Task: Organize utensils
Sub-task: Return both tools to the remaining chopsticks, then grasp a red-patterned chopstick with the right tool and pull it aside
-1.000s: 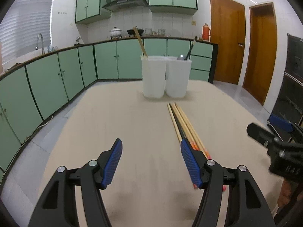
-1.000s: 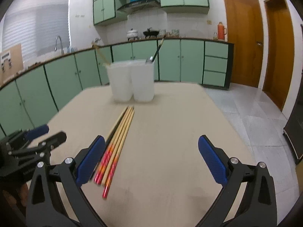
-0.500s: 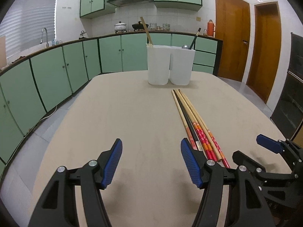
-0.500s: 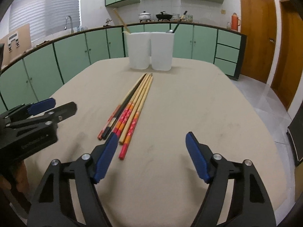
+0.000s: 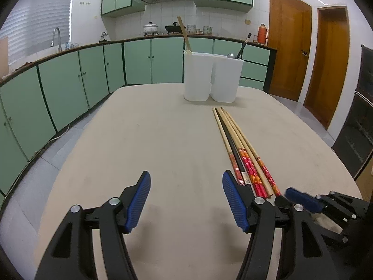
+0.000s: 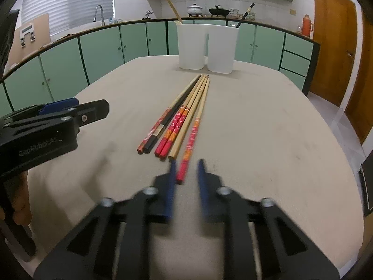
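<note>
Several chopsticks lie side by side on the beige table, pointing at two white holders; they also show in the left wrist view, as do the holders. The left holder has a wooden utensil, the right a dark-handled one. My right gripper is blurred and nearly closed, its jaws on either side of the near end of the rightmost chopstick, with a gap still showing. My left gripper is open and empty, left of the chopsticks.
Green cabinets and a counter ring the table on the far and left sides. Wooden doors stand at the right. The left gripper's body shows at the left of the right wrist view.
My right gripper has moved forward over the chopsticks' near ends and its jaws have narrowed from wide open around the rightmost one. The left gripper stays open and has shifted only slightly.
</note>
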The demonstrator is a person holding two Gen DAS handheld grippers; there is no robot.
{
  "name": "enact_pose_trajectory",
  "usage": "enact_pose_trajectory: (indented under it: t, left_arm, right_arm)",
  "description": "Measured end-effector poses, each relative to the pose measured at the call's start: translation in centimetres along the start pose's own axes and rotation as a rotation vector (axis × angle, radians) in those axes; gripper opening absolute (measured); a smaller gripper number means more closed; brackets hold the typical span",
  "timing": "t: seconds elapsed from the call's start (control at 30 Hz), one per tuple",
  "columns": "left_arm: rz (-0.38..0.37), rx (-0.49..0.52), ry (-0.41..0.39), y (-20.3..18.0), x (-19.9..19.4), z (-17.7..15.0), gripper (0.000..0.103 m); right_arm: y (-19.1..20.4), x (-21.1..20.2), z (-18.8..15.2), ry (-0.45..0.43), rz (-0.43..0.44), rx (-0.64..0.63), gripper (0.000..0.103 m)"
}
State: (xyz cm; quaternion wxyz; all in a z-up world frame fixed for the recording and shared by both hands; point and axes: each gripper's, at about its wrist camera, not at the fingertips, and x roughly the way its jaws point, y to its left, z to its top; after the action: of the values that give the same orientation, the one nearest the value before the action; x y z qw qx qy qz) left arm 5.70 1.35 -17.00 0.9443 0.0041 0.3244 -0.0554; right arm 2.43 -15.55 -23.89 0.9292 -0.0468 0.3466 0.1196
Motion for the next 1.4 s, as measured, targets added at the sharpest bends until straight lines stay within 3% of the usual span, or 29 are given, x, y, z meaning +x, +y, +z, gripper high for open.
enact_pose_trajectory:
  t: [0.37, 0.67, 0.83, 1.17, 1.23, 1.4]
  left_arm:
    - [-0.044, 0.025, 0.024, -1.7, 0.4, -0.4, 0.063]
    - [-0.075, 0.056, 0.074, -3.3, 1.6, -0.9, 0.063]
    - [-0.063, 0.048, 0.121, -3.4, 2.6, -1.2, 0.058]
    - [-0.034, 0.055, 0.136, -3.7, 3.0, -1.2, 0.058]
    - [-0.036, 0.056, 0.136, -3.7, 3.0, -1.2, 0.054]
    - [-0.042, 0.051, 0.129, -3.6, 3.0, -1.0, 0.032]
  right_arm:
    - [-0.6, -0.1, -0.1, -0.003, 0.011, 0.017, 0.007]
    - [-4.9, 0.1, 0.2, -0.006, -0.058, 0.123, 0.005]
    - [-5.2, 0.2, 0.0, -0.008, -0.048, 0.128, 0.005]
    - [-5.5, 0.3, -0.1, -0.013, -0.029, 0.138, 0.007]
    - [-5.3, 0.2, -0.1, -0.014, -0.03, 0.135, 0.008]
    - [-5.1, 0.3, -0.2, -0.025, -0.04, 0.12, 0.009]
